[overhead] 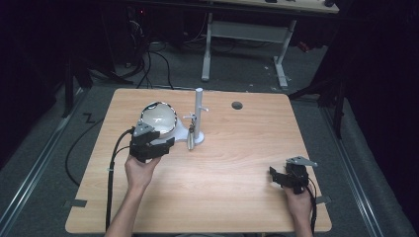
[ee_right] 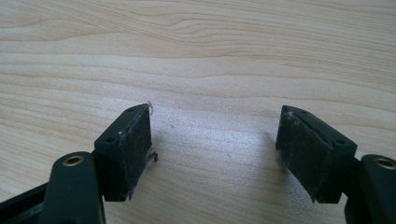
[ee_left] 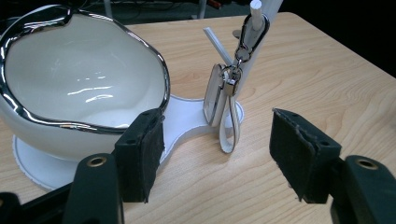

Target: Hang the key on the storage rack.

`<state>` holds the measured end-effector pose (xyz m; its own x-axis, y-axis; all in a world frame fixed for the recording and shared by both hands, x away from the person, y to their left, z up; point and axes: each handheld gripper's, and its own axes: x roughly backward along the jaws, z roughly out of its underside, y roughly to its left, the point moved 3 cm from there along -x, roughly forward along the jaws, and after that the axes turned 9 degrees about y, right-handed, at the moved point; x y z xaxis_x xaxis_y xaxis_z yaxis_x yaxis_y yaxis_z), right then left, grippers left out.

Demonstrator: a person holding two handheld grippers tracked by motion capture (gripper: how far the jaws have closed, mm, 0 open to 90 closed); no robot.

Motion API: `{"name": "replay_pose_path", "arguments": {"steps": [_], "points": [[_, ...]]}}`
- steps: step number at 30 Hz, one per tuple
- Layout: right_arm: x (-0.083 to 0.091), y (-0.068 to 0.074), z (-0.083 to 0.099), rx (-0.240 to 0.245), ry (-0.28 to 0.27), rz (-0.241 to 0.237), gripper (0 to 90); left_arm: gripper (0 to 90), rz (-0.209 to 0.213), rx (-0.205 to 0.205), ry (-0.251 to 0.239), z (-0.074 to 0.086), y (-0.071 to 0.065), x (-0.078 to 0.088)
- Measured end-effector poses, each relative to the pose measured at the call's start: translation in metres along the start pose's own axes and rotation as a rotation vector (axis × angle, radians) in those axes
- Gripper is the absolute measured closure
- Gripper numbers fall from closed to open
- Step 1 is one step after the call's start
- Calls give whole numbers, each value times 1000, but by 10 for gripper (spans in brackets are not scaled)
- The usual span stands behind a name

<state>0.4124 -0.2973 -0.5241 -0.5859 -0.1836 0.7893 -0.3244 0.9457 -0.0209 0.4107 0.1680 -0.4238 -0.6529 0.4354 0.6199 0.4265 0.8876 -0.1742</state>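
A white bowl (overhead: pixel 159 118) with a chrome rim sits on a white base, joined to a white post stand (overhead: pixel 198 116) from which a key fob (overhead: pixel 190 138) hangs on a clip. My left gripper (overhead: pixel 150 144) hovers just in front of the bowl, open, nothing between its jaws. In the left gripper view the bowl (ee_left: pixel 79 84) is ahead on the left, and the hanging key fob (ee_left: pixel 216 95) with its white strap loop (ee_left: pixel 229 126) lies ahead between the pads. My right gripper (overhead: pixel 284 177) rests open over bare wood at the table's right front; its pads (ee_right: pixel 133 144) are apart.
The wooden table (overhead: pixel 222 182) has a round grommet hole (overhead: pixel 237 105) near its far edge. A black cable (overhead: pixel 112 168) trails from the left gripper over the front left. Beyond the table stands a white desk frame (overhead: pixel 247 34) on grey floor.
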Motion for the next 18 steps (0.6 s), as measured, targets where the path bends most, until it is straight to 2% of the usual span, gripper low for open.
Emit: {"name": "replay_pose_path", "arguments": {"steps": [18], "points": [[0,0,0,-1,-1,0,269,361,8,39,-14,12,7,16]]}}
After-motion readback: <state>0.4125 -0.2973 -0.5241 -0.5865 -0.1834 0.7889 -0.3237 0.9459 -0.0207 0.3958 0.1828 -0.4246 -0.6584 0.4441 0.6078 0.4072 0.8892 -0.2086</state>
